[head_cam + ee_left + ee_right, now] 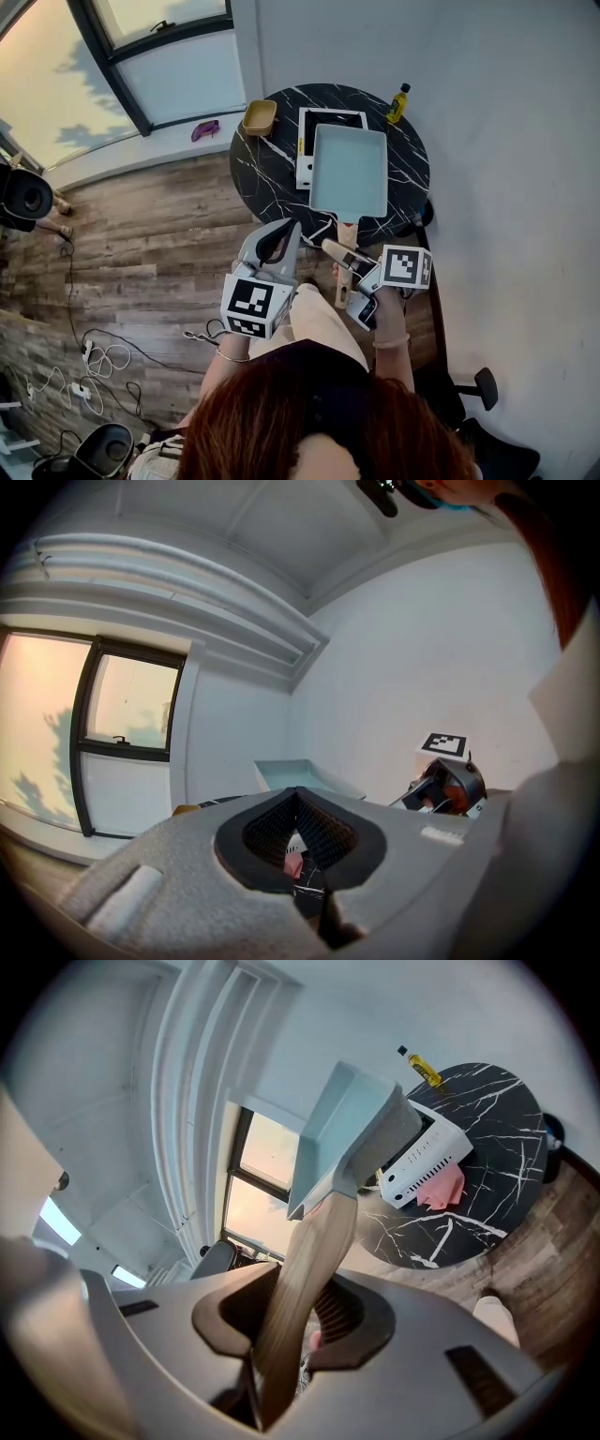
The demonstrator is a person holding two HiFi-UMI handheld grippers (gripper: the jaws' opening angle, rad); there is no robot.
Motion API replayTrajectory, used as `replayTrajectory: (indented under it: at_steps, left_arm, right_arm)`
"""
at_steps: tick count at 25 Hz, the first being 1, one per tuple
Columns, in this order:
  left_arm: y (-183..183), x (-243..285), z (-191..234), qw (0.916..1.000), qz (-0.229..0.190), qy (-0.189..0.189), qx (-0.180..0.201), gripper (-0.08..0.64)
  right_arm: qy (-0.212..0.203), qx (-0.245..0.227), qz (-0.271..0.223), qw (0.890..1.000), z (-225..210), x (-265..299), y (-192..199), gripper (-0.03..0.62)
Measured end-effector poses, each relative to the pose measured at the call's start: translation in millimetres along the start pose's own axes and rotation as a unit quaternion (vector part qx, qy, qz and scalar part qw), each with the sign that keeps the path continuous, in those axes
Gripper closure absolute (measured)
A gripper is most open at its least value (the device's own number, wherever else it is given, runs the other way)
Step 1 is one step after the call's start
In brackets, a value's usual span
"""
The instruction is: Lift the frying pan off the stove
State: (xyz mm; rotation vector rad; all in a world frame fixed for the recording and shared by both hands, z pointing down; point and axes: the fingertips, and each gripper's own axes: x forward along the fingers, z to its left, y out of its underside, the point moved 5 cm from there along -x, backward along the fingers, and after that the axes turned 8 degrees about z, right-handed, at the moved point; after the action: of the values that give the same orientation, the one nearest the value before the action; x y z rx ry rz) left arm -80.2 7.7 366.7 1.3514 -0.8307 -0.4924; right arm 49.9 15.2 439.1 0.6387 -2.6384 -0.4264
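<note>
1. A round black table (412, 178) stands on a wood floor (150, 253), next to a white wall (506, 141) and a big window (141, 56).
2. The right gripper (342, 255) squeezes the wooden handle (344, 281) of the blue pan (349, 171). The pan is up in the air, just over the white stove (305, 161).
3. The left gripper (281, 230) is closed, with nothing in it.
4. A yellow bottle (398, 103) stands by the table's edge.

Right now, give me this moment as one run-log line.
right gripper: shut on pan handle | frying pan: held above stove | left gripper: shut, empty
</note>
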Motion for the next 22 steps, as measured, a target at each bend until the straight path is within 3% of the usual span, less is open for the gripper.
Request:
replayTrajectory:
  at_steps: [22]
  left_arm:
    - [7.7, -17.8, -14.1, 0.9999, -0.011, 0.008, -0.008, 0.549]
  right_arm:
    - [-0.004, -0.012, -0.002, 1.0, 18.0, -12.6, 23.6, 0.48]
